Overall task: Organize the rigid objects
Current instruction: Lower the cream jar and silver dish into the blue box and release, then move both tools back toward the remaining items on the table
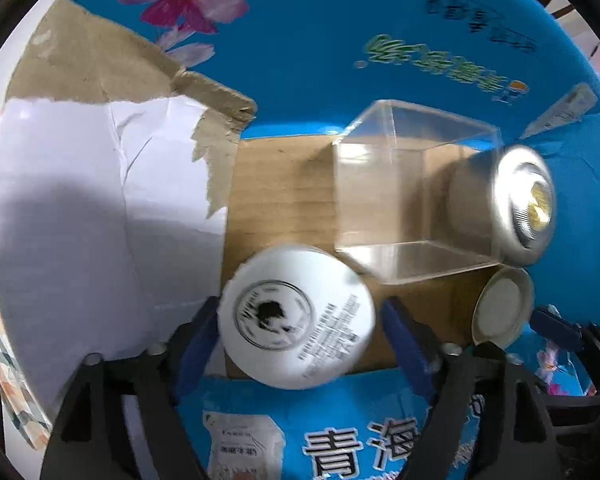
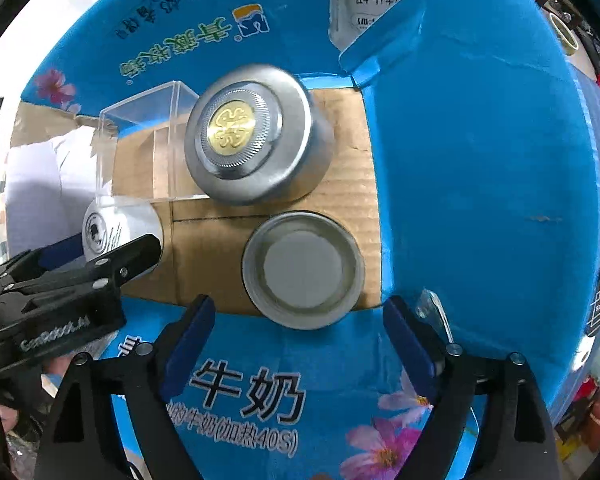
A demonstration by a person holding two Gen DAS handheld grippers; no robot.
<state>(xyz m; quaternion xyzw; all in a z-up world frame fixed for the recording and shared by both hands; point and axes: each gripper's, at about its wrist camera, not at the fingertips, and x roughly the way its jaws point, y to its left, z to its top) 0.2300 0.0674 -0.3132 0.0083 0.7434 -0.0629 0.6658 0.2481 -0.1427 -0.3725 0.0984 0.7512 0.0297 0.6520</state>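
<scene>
With my left gripper (image 1: 298, 322) spread around the white jar (image 1: 296, 316) inside the blue box (image 1: 320, 60), just beside the clear cube (image 1: 400, 200), and my right gripper (image 2: 298, 326) open too, I could knock that cube.

You see a printed blue cardboard box (image 2: 480, 152) with a slightly glossy skin; its floor is bare, ribbed brown cardboard. On that floor, the clear acrylic box (image 1: 396, 200) is smooth and shiny. Beside it, the silver tin (image 2: 252, 132) looks like brushed metal with a gold emblem. The white jar (image 1: 296, 320) is smooth plastic, the small metal lid (image 2: 304, 268) dull grey.
</scene>
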